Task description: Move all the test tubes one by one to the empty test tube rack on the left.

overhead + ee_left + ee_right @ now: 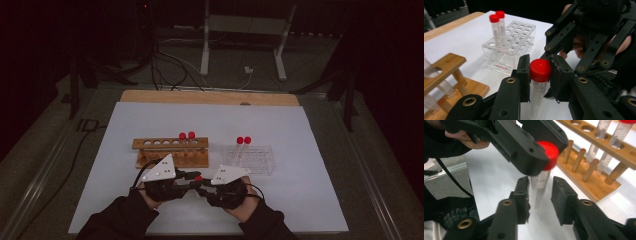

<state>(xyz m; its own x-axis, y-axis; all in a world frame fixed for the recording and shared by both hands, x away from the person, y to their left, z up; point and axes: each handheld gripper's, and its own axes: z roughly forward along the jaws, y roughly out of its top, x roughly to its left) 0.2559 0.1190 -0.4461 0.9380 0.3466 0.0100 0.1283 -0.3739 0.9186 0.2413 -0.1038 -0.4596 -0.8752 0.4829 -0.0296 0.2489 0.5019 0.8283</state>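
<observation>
On the white table top (125, 200), the wooden rack (170, 152) with red-capped tubes is standing at the left; just before it the left gripper (539, 72) is clamping its pads tight on the red cap of a clear plastic tube (537, 96), holding it upright above the table; the right gripper (540, 195) is sitting with jaws slightly parted around the tube's body, pads apart from it; the clear plastic rack (252, 159) is standing at the right.

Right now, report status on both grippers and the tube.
Left gripper shut on red-capped plastic tube. Right gripper open around tube body. Nothing in the way.
</observation>
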